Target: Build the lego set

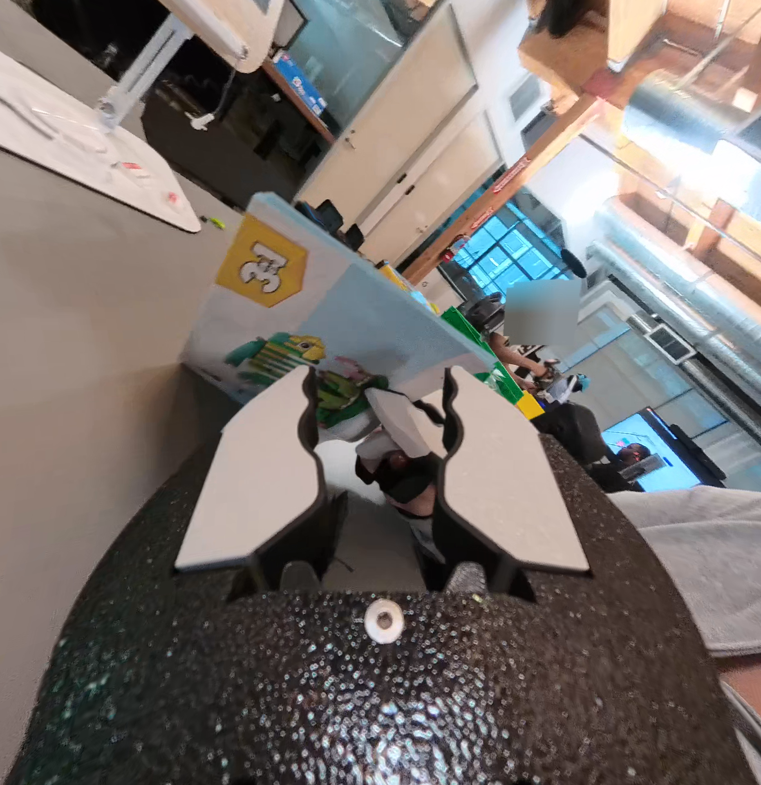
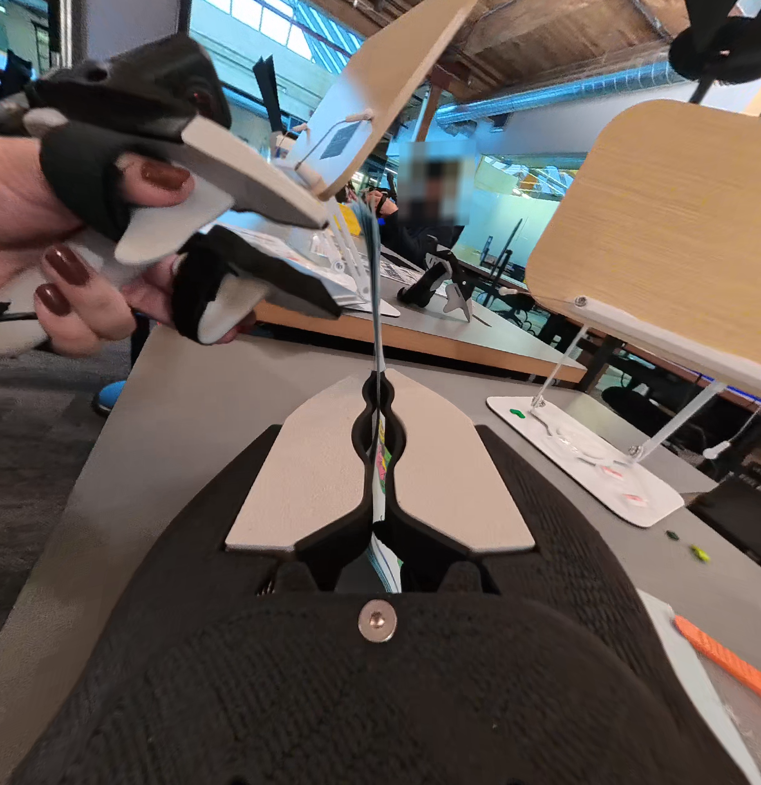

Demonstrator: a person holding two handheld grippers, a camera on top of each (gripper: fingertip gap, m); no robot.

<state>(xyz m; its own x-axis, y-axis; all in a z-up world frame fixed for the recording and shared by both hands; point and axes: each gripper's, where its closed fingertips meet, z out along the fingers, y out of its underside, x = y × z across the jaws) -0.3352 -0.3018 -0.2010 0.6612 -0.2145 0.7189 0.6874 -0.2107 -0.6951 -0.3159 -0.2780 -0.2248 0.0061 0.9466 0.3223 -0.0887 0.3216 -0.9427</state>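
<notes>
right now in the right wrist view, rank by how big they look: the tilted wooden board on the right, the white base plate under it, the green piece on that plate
1. Wooden board, largest by far.
2. White base plate, clearly smaller.
3. Green piece, tiny.
The board sits nearer the camera than the plate's far end, so the true gap is unsure.

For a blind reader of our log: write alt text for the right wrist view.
The right gripper has its jaws shut on a thin printed booklet, seen edge-on above a grey table. At upper left, a hand holds the left gripper, jaws open.
</notes>
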